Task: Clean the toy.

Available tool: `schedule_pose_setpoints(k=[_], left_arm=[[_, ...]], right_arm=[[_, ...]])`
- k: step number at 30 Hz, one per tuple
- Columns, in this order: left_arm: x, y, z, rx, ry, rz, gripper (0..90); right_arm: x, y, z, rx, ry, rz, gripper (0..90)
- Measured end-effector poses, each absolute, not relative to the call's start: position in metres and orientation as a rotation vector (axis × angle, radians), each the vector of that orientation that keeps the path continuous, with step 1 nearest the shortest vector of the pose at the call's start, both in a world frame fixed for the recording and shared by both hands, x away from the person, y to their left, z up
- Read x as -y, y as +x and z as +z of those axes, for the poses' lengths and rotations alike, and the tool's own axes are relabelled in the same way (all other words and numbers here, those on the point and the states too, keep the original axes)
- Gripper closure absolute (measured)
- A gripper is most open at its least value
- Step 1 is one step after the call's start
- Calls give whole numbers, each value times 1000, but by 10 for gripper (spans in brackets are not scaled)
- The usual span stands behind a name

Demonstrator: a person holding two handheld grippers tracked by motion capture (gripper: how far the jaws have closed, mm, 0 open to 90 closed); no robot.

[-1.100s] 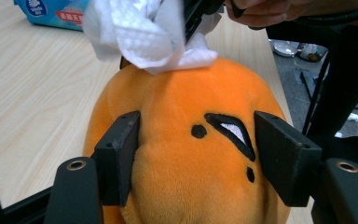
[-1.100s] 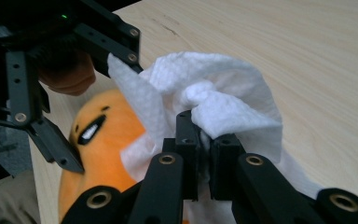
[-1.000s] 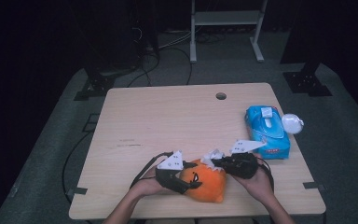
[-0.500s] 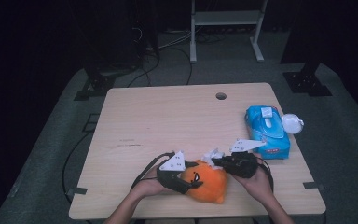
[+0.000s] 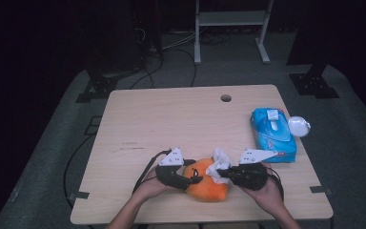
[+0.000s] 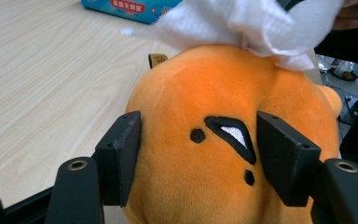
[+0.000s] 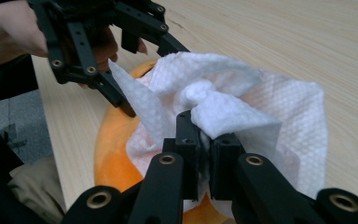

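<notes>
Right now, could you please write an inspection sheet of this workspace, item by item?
Surface: wooden table, round hole near far edge.
Job's things: orange plush toy at near edge; white tissue lies on it.
Clutter: blue tissue pack at right side; white round object beside it.
Grippers: left gripper clamps the plush toy; right gripper is shut on the tissue.
Cables: black cable trails from left gripper; more on floor.
Surroundings: dark room, white frame legs behind table.
</notes>
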State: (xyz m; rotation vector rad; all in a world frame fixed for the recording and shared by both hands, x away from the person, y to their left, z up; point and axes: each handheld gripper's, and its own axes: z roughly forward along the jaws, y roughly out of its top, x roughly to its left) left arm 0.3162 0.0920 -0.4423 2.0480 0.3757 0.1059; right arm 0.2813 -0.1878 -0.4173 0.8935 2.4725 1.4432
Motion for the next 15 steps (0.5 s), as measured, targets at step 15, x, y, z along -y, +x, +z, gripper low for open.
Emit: schedule_pose_setpoints(k=[15], left_arm=[[-96, 319, -440, -325, 2029, 37, 359]], right_arm=[[199, 290, -418, -2406, 969, 1423, 840]])
